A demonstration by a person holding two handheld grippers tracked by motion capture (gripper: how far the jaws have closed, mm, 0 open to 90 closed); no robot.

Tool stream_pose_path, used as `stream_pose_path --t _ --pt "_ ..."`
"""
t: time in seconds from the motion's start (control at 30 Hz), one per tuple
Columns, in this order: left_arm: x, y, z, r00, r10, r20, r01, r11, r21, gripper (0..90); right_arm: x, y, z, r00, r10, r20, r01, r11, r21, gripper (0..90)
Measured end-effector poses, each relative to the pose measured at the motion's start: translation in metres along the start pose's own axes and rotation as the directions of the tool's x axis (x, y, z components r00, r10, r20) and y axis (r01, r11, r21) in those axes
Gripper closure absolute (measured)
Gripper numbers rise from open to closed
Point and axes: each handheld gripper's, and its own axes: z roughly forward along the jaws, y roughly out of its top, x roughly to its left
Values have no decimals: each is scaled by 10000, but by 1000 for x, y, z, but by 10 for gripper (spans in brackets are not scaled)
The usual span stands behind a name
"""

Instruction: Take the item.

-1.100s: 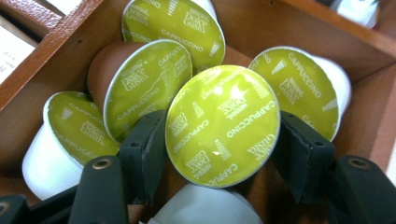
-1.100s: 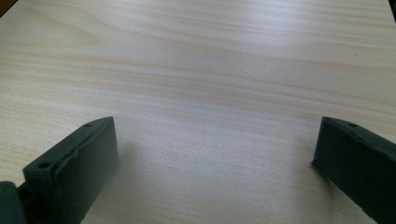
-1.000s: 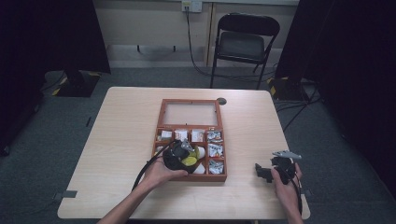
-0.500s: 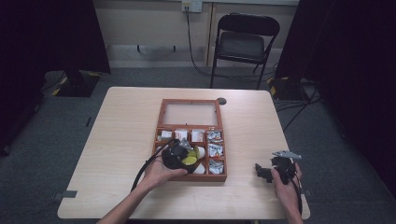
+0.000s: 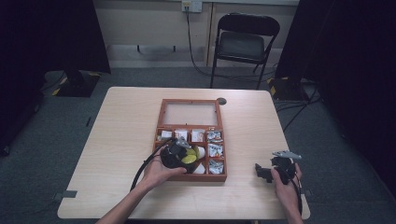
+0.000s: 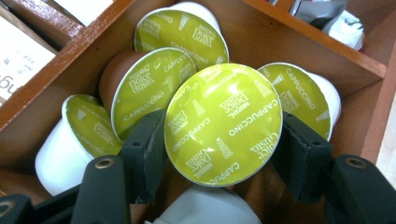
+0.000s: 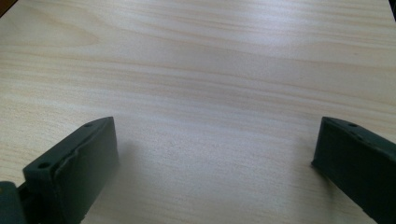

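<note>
Wooden table (image 5: 116, 140), left claw (image 6: 223, 149) unmoved, clamped on green-lidded capsule (image 6: 223, 123)

Glossy foil-lidded capsule (image 6: 223, 125), varnished wooden box (image 6: 322, 44)
</note>
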Motion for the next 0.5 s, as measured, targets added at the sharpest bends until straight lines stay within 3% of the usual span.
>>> stream_pose_path --t 0.3,0.43,0.5 --pt "0 1 -7 10000 93 -2 -93 9996 -248 393 0 0 0 10000 3 5 -3 10000 3 0" --pt "-2 0 -14 9996 210 -213 -216 9992 -323 393 0 0 0 10000 5 -1 -5 10000 -3 0" --pt "-5 -2 -19 9982 478 -366 -488 9985 -266 392 0 0 0 10000 2 4 -2 10000 3 0"
